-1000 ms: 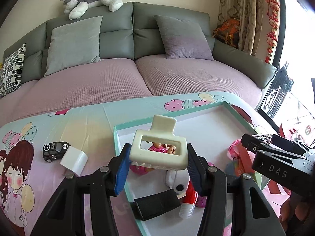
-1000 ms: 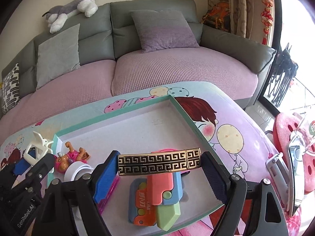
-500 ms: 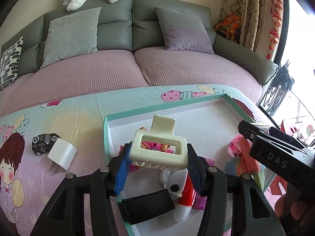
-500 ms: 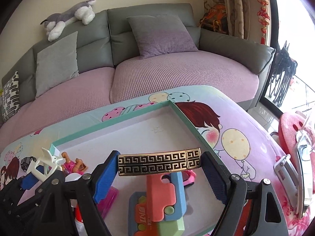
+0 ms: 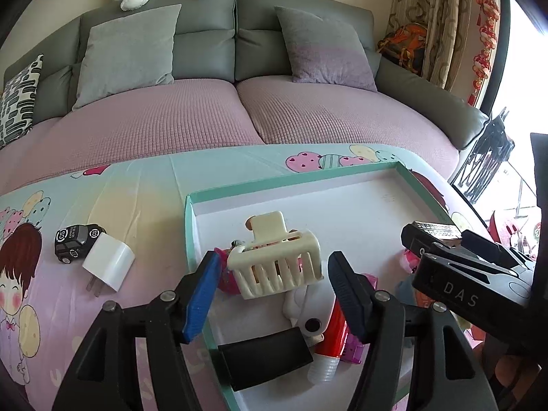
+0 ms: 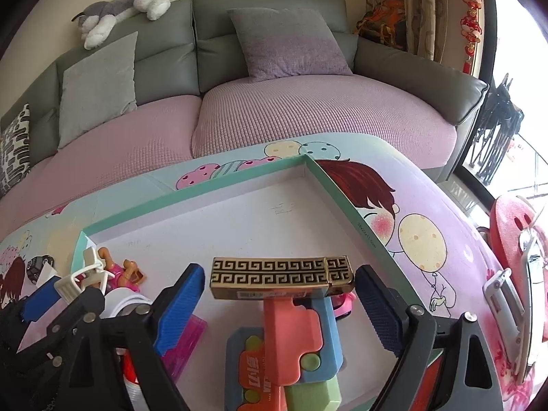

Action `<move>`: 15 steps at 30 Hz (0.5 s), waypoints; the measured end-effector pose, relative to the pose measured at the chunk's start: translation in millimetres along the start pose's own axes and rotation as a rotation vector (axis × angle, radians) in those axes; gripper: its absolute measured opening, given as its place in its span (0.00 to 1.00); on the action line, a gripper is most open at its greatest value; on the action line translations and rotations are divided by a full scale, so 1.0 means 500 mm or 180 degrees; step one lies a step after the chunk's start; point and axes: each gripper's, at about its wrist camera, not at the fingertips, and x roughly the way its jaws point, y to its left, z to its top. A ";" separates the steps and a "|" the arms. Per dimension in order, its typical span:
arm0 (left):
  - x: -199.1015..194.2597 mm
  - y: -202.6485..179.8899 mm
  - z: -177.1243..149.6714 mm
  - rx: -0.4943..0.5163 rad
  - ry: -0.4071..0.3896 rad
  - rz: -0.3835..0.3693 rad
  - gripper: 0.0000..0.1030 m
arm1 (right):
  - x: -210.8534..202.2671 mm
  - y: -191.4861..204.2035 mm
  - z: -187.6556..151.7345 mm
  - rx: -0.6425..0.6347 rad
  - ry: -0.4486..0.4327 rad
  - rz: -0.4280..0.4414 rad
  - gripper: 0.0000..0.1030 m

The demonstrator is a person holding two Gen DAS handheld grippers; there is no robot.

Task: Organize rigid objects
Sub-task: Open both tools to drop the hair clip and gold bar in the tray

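Left wrist view: our teal-rimmed white cardboard tray (image 5: 187, 226) sits on the cartoon-printed tablecloth (image 5: 137, 185). Our left gripper (image 5: 272, 289) is opening, pads clear of the cream plastic hair claw (image 5: 277, 267) lying tilted in the tray. Our right gripper (image 6: 275, 303), marked "DAS", is opening too; the gold-and-black fret-patterned lighter (image 6: 282, 275) rests free on toys in the tray

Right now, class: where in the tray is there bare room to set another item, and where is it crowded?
The tray is bare across its far half, from the far rim to the cream hair clip and the gold patterned lighter. Its near half is crowded: black block, red tube, coral and blue toy. Outside, tablecloth beyond the toy car is free.
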 end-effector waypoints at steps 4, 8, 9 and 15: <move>-0.012 0.005 0.004 0.0001 -0.0012 0.0003 0.65 | -0.016 0.008 0.002 -0.0009 -0.0056 0.0072 1.00; -0.037 0.020 0.011 -0.0041 -0.0088 0.0034 0.77 | -0.032 0.014 0.005 -0.0011 -0.0077 0.0159 1.00; -0.044 0.025 0.013 -0.0058 -0.0108 0.0038 0.77 | -0.035 0.016 0.005 -0.0014 -0.0076 0.0168 1.00; -0.083 0.066 0.022 -0.0244 -0.0289 0.0248 0.91 | -0.052 0.030 0.007 -0.0096 -0.0090 0.0169 1.00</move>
